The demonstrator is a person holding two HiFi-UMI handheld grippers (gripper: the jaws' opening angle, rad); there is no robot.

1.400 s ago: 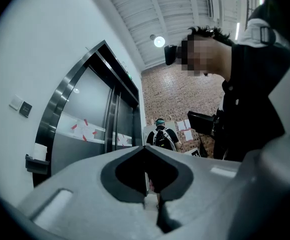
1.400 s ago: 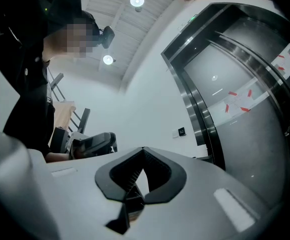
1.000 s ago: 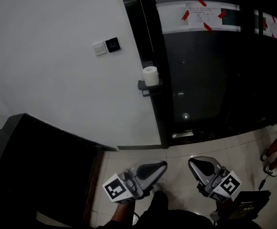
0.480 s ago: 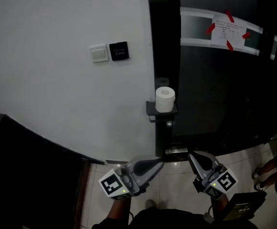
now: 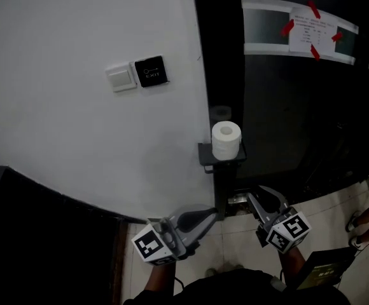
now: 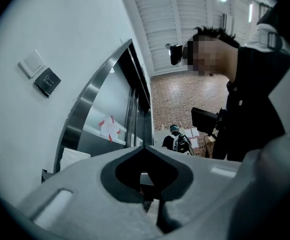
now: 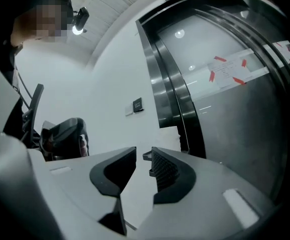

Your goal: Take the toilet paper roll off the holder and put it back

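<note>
A white toilet paper roll (image 5: 226, 140) stands upright on a small black holder shelf (image 5: 221, 157) fixed where the white wall meets the dark door frame. Both grippers hang below it, apart from it. My left gripper (image 5: 214, 215) points up toward the shelf from the lower left, its jaws shut with nothing in them (image 6: 144, 147). In the left gripper view the roll (image 6: 74, 158) shows at the left. My right gripper (image 5: 254, 196) is just below and right of the shelf. Its jaws are opening, with a narrow gap and nothing between them (image 7: 143, 157).
A white switch (image 5: 119, 78) and a black exit button (image 5: 149, 72) sit on the wall up left. The dark glass door (image 5: 286, 119) carries a notice with red tape (image 5: 310, 37). A black cabinet (image 5: 38, 227) fills the lower left. A person's shoes (image 5: 362, 224) show on the tiled floor.
The view has closed in on the wall, so the roll looks larger and nearer. Both grippers have come up toward the holder. The right jaws have parted slightly.
</note>
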